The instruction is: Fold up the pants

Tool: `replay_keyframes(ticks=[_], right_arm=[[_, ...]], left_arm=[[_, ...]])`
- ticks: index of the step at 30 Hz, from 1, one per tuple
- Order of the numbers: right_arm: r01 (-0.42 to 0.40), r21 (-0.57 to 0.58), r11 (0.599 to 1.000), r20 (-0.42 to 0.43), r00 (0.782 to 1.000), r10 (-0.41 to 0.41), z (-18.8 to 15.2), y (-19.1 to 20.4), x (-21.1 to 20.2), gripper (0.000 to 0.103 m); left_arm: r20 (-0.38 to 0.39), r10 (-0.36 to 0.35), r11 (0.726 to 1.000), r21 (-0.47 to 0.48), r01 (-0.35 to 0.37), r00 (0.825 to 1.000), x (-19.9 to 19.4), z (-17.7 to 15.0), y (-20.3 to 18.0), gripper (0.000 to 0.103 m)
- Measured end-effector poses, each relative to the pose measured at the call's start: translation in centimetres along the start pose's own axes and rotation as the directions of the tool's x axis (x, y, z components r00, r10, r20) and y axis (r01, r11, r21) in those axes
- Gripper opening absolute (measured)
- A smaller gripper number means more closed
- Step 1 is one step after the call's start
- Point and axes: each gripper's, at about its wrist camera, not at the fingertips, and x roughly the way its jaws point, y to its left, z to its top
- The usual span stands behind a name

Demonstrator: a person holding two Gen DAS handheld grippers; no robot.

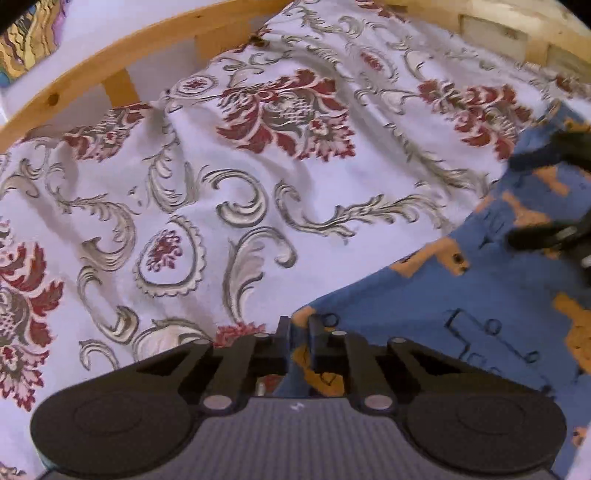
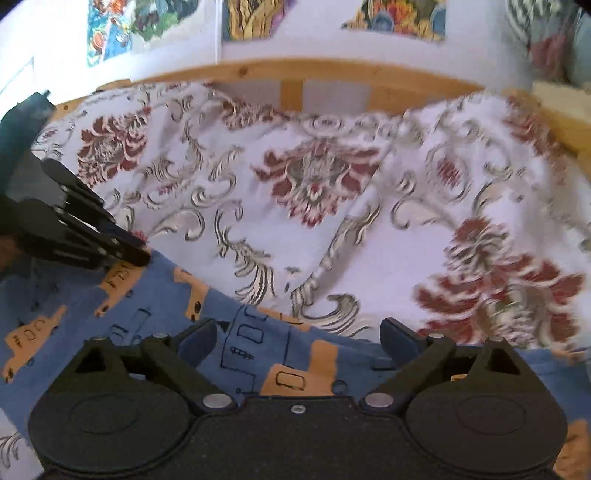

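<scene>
Pants (image 1: 424, 317): blue cloth printed with orange vehicles and dark outline drawings, lying on the bed. In the left wrist view they fill the area from 3 to 5 o'clock; in the right wrist view (image 2: 155, 306) they run as a band from 9 o'clock across to 4 o'clock, under and ahead of the right claw.

Pants edge: it runs on a slant across the bedspread in both views, from the left claw's tips up toward 2 o'clock in the left wrist view.

Left claw (image 1: 300, 332): fingers drawn together, pinching the corner of the pants at 6 o'clock of its own view. In the right wrist view it comes in from 9 o'clock (image 2: 138, 253), its tips on the upper left edge of the blue cloth.

Right claw (image 2: 298, 339): fingers spread wide apart, with the pants lying between and below them. Whether the fingertips touch the cloth cannot be told. In the left wrist view its two dark fingers (image 1: 539, 236) show blurred at 3 o'clock, over the pants.

Bedspread (image 1: 207, 177): white with red floral medallions and grey scrolls, wrinkled, covering the bed beyond the pants toward 12 o'clock.

Bed frame (image 2: 295, 79): pale wooden rail with upright slats, curving along the far side of the bedspread.

Wall: white, with colourful pictures (image 2: 399, 18) above the rail at 12 o'clock.
</scene>
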Motion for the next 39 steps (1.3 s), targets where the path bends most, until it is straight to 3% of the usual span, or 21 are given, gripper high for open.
replay_keyframes(ticks=[4, 6, 10, 12, 13, 15, 17, 20, 22, 25, 27, 32, 36, 39], right_arm=[[0.029, 0.091, 0.995, -0.105, 0.994, -0.019, -1.3, -2.4, 1.2, 0.094], [0.0, 0.145, 0.989, -0.062, 0.998, 0.009, -1.8, -3.6, 0.7, 0.093], [0.029, 0.132, 0.991, -0.008, 1.0, -0.028, -0.4, -3.7, -2.7, 0.099], [0.071, 0.159, 0.985, 0.009, 0.997, -0.073, -0.2, -4.2, -5.5, 0.102], [0.098, 0.192, 0.976, 0.011, 0.995, -0.102, -0.2, -4.5, -6.9, 0.102], [0.176, 0.285, 0.942, -0.013, 0.984, -0.18, -0.5, -5.3, -9.7, 0.102], [0.251, 0.397, 0.883, -0.039, 0.966, -0.257, -1.2, -6.5, -12.1, 0.102], [0.264, 0.55, 0.793, -0.031, 0.955, -0.296, -3.3, -8.6, -15.3, 0.102], [0.262, 0.579, 0.772, -0.025, 0.952, -0.304, -4.4, -9.9, -16.4, 0.102], [0.253, 0.577, 0.777, -0.023, 0.956, -0.294, -5.8, -11.7, -17.3, 0.102], [0.232, 0.559, 0.796, -0.024, 0.964, -0.264, -6.5, -12.5, -17.5, 0.102], [0.212, 0.457, 0.864, -0.001, 0.971, -0.238, -7.2, -12.9, -16.8, 0.099], [0.246, 0.426, 0.871, 0.006, 0.961, -0.275, -7.9, -13.4, -16.1, 0.089], [0.271, 0.437, 0.858, 0.006, 0.953, -0.304, -8.0, -13.8, -15.7, 0.076]], left_arm=[[-0.024, 0.024, 0.996, -0.083, -0.026, 0.999, 0.3, -0.1, 1.2, 0.038], [-0.036, 0.065, 0.991, -0.114, -0.068, 0.997, 0.2, 0.2, 1.7, 0.063], [-0.03, 0.077, 0.98, -0.18, -0.081, 0.997, -1.3, 0.8, 2.5, 0.075], [-0.001, 0.105, 0.974, -0.203, -0.103, 0.994, -2.7, 1.3, 2.4, 0.096], [0.024, 0.124, 0.971, -0.209, -0.117, 0.992, -3.5, 1.7, 2.1, 0.099], [0.073, 0.145, 0.969, -0.213, -0.126, 0.987, -4.7, 2.6, 1.2, 0.103], [0.098, 0.148, 0.971, -0.206, -0.126, 0.984, -5.3, 4.3, -0.3, 0.103], [0.13, 0.112, 0.981, -0.17, -0.089, 0.985, -5.8, 7.3, -3.7, 0.103], [0.162, 0.071, 0.991, -0.123, -0.051, 0.984, -6.1, 9.4, -6.7, 0.103], [0.198, -0.022, 0.999, -0.034, 0.029, 0.98, -5.7, 12.8, -11.2, 0.103], [0.22, -0.119, 0.993, 0.041, 0.113, 0.968, -4.9, 14.9, -14.5, 0.103], [0.184, -0.325, 0.921, 0.286, 0.266, 0.928, -1.5, 19.7, -22.1, 0.103], [0.145, -0.367, 0.851, 0.451, 0.269, 0.919, 1.5, 22.0, -26.2, 0.103], [0.12, -0.361, 0.822, 0.51, 0.254, 0.925, 3.4, 22.7, -27.8, 0.098]])
